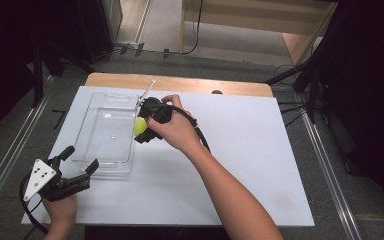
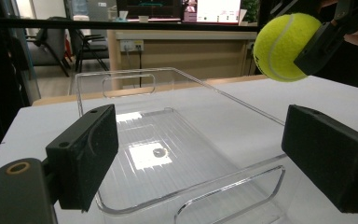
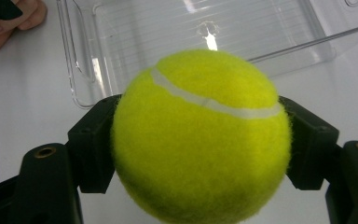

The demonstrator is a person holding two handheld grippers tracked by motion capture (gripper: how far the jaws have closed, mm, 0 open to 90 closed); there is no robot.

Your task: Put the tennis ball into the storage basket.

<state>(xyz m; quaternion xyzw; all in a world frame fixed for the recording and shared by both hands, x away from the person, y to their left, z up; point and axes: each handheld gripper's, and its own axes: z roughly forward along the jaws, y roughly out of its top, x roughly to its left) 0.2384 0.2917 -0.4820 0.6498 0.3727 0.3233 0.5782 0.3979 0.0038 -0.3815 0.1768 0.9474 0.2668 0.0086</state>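
A yellow-green tennis ball [image 1: 140, 126] [image 3: 200, 135] [image 2: 282, 46] is clamped between the jaws of my right gripper [image 1: 143, 128] [image 3: 200, 144], held above the right rim of a clear plastic bin [image 1: 107, 131] [image 3: 205, 32] [image 2: 168, 144]. The bin lies on the white table board [image 1: 240, 150] and has nothing in it. My left gripper [image 1: 82, 165] [image 2: 200, 158] hovers at the bin's near left corner, jaws wide apart with nothing between them.
The white board rests on a wooden table [image 1: 180, 82] whose far edge shows behind the bin. Black frames and cables [image 1: 300, 105] surround the table. A broad stretch of board lies right of my right forearm [image 1: 230, 195].
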